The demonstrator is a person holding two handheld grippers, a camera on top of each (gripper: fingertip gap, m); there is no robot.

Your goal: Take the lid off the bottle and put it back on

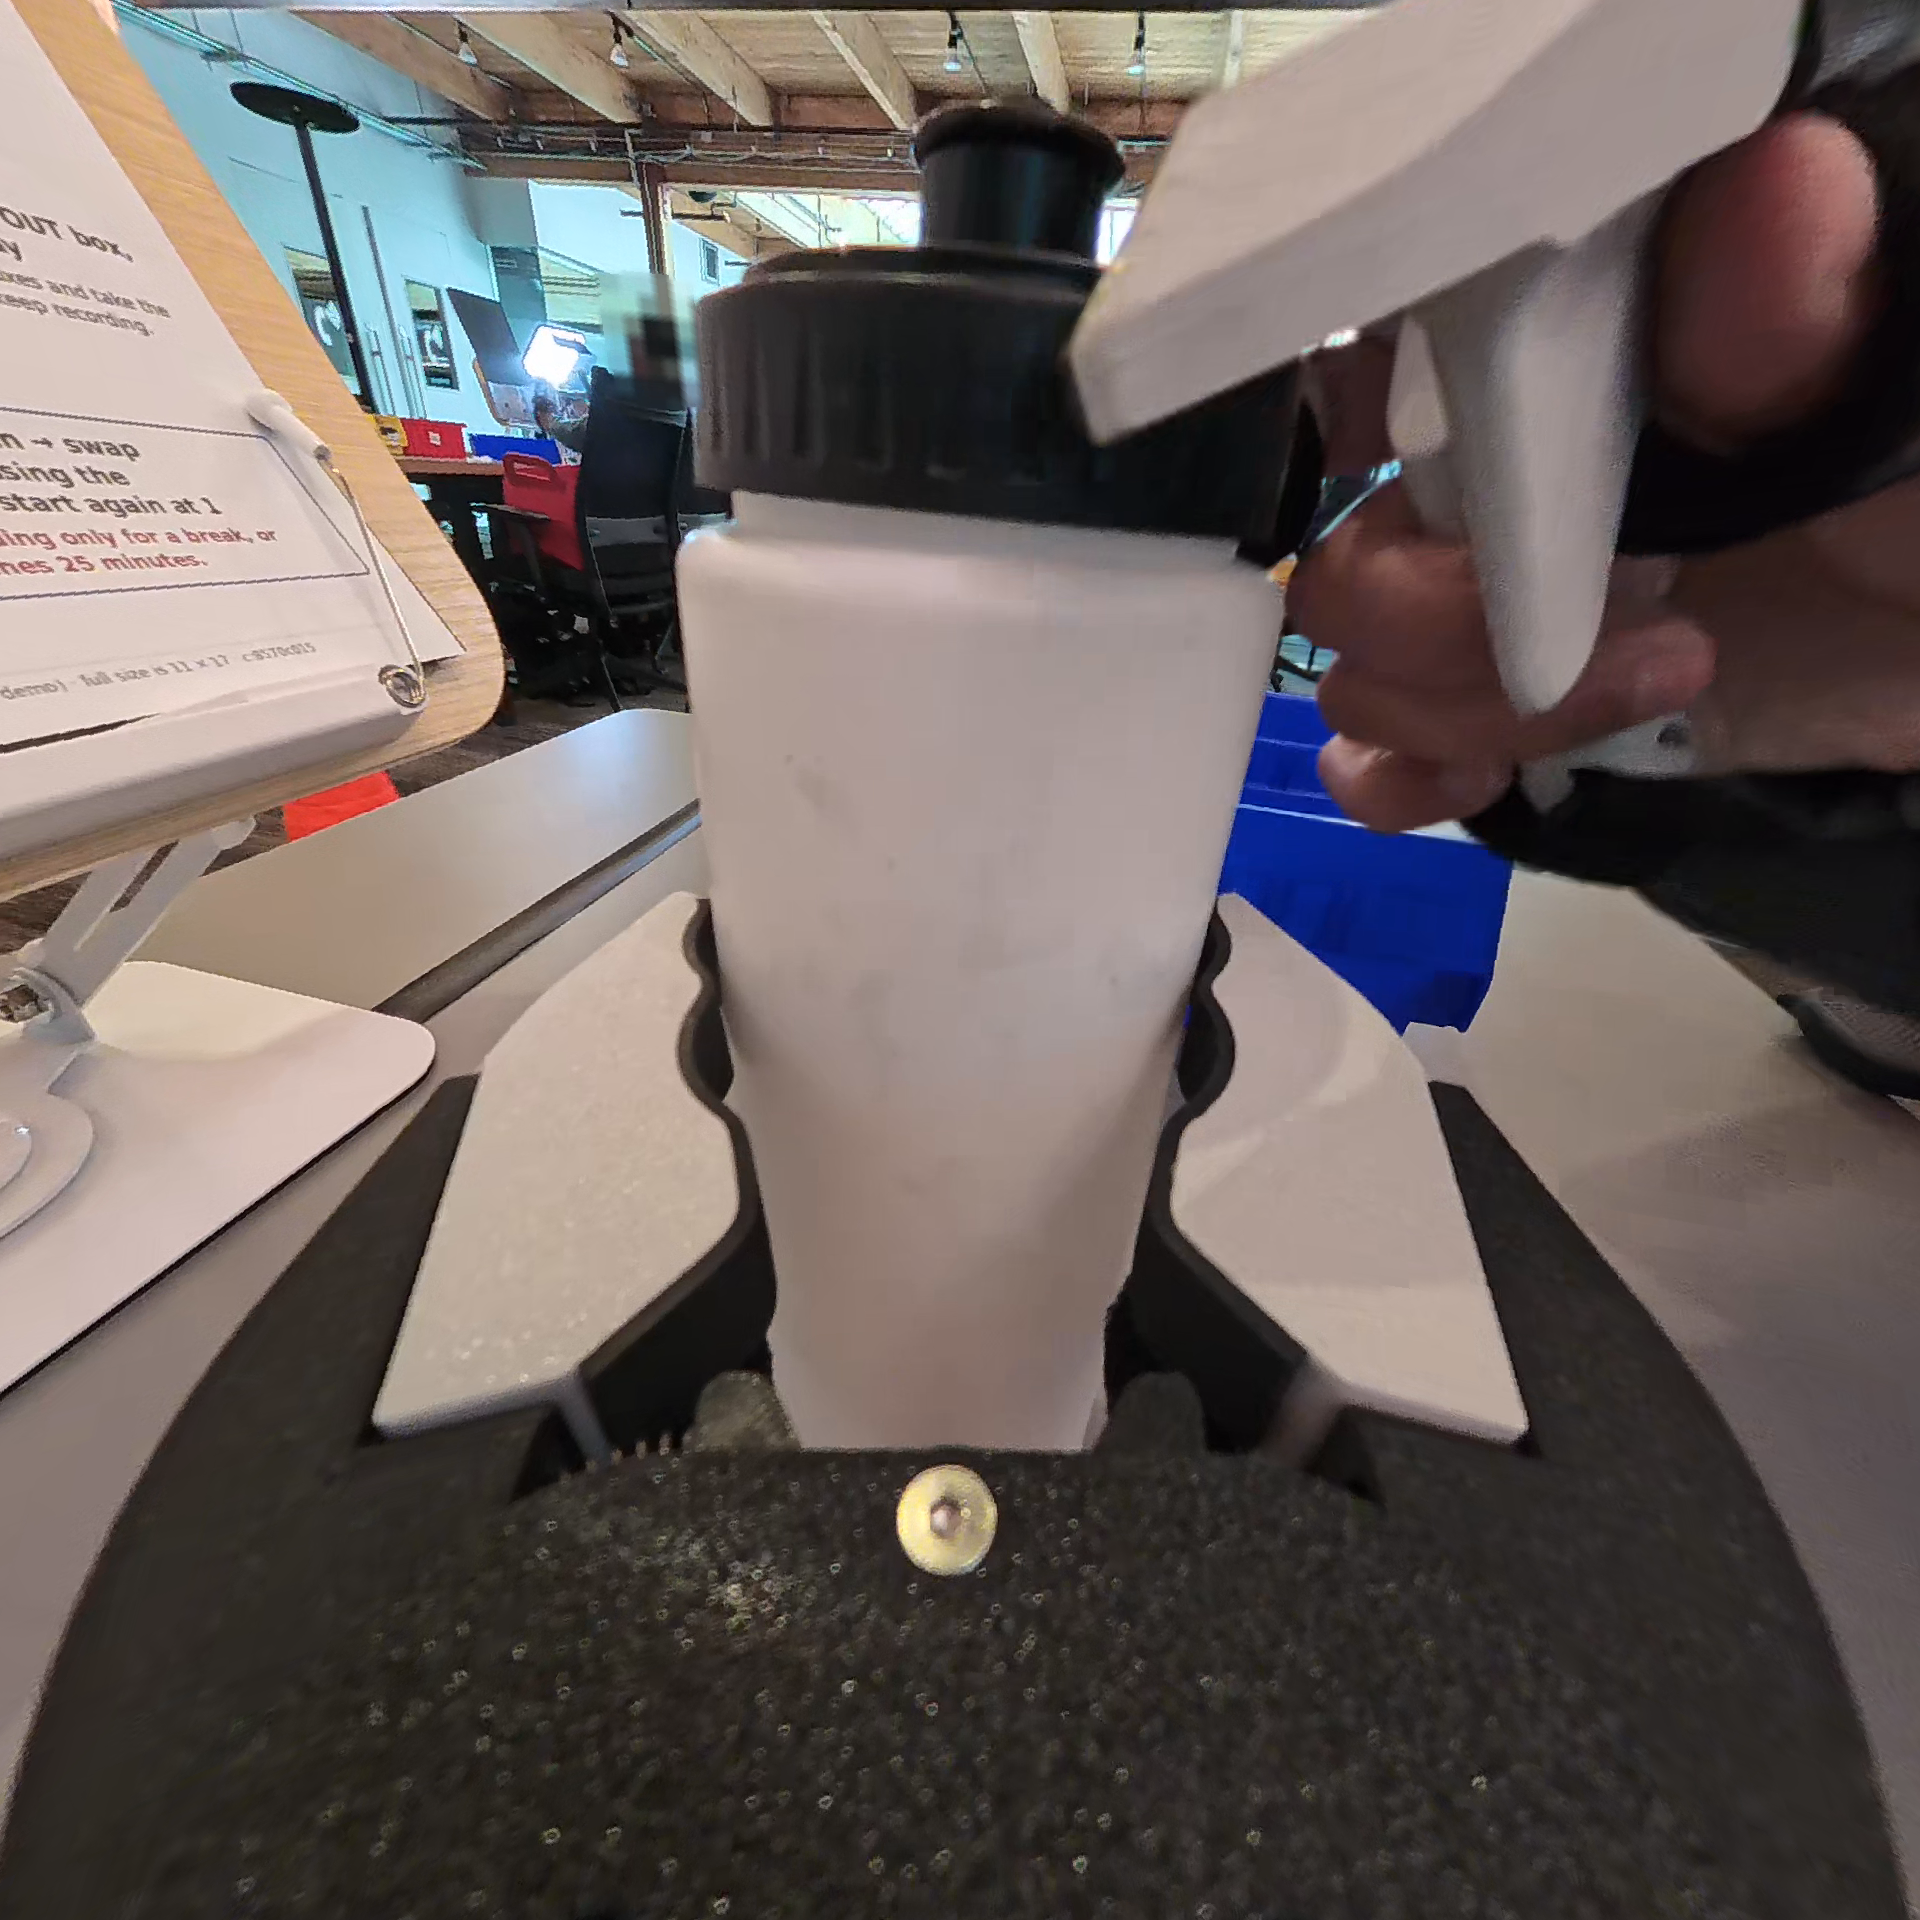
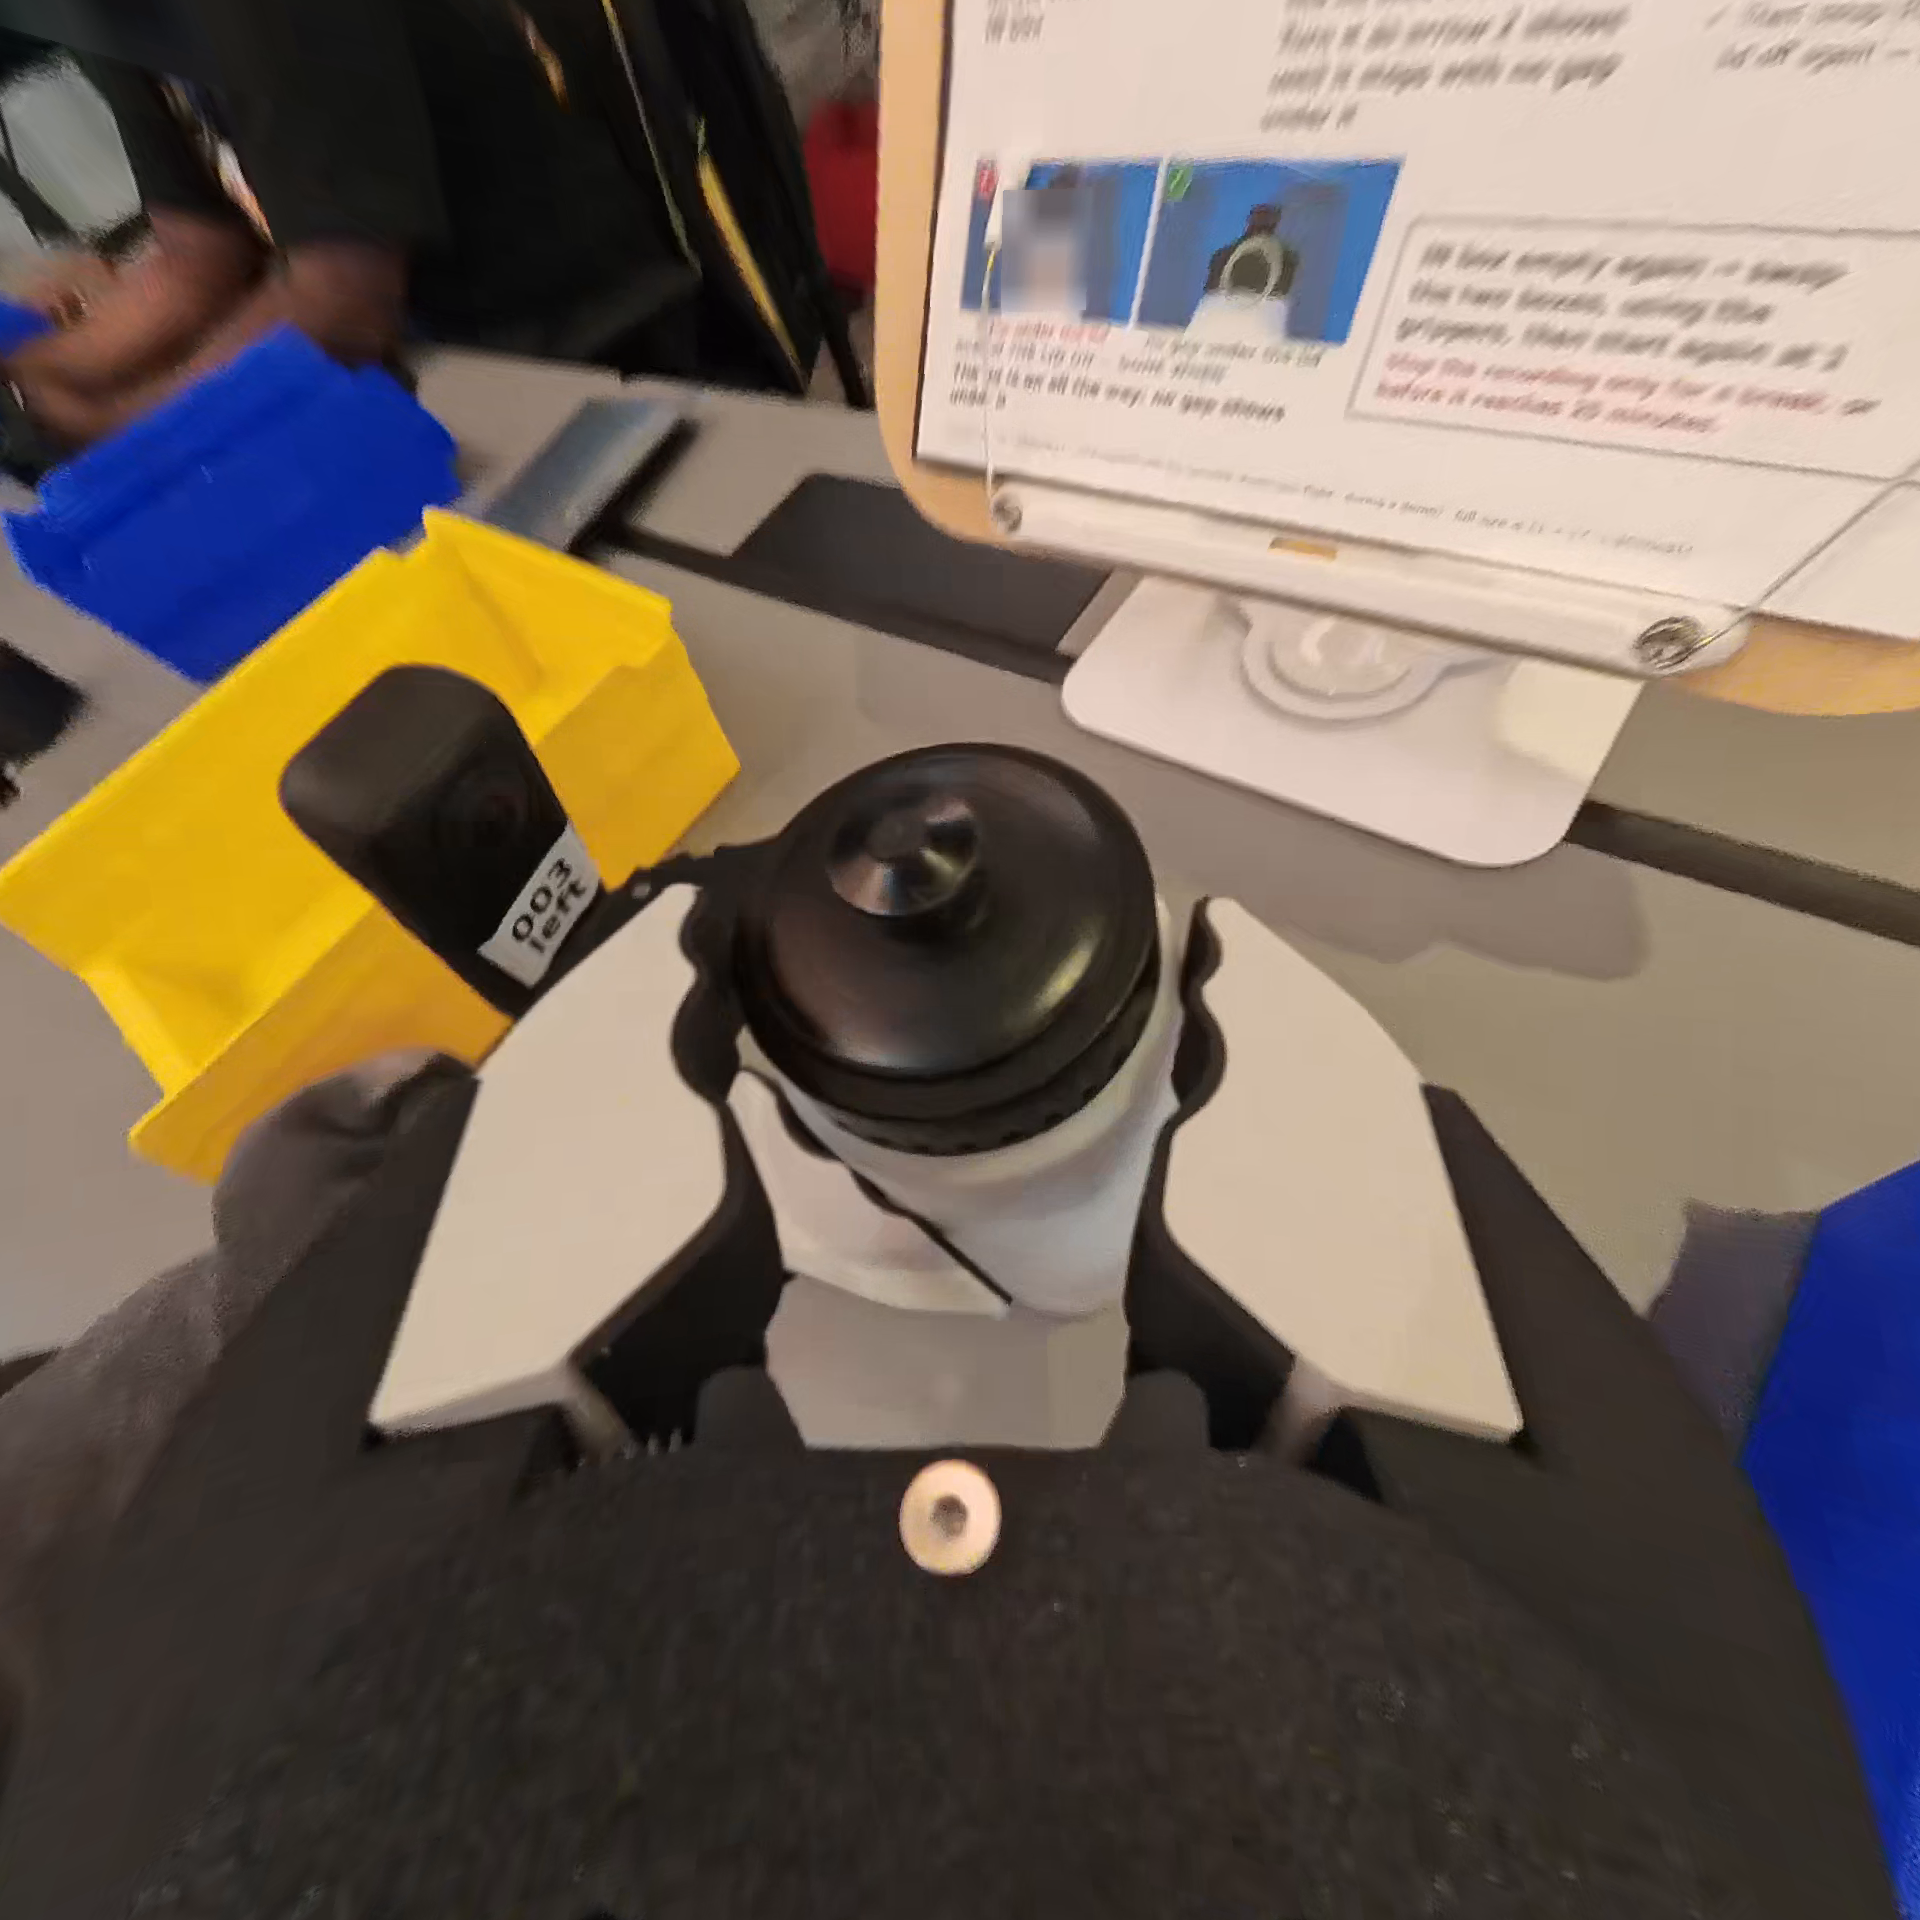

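Left gripper (image 1: 961, 997) clamped round the white plastic squeeze bottle (image 1: 966, 831), held upright over the grey table (image 1: 1683, 1174). Right gripper (image 2: 940, 1023) closed on its black ribbed screw lid (image 2: 940, 935) from above, lid on the bottle. Yellow plastic bin (image 2: 260, 935) just behind.

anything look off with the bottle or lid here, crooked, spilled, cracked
Nothing stands out. The black lid sits level on the white bottle, which stands upright in the left gripper. The right gripper closes around the lid. No spill or crack shows.
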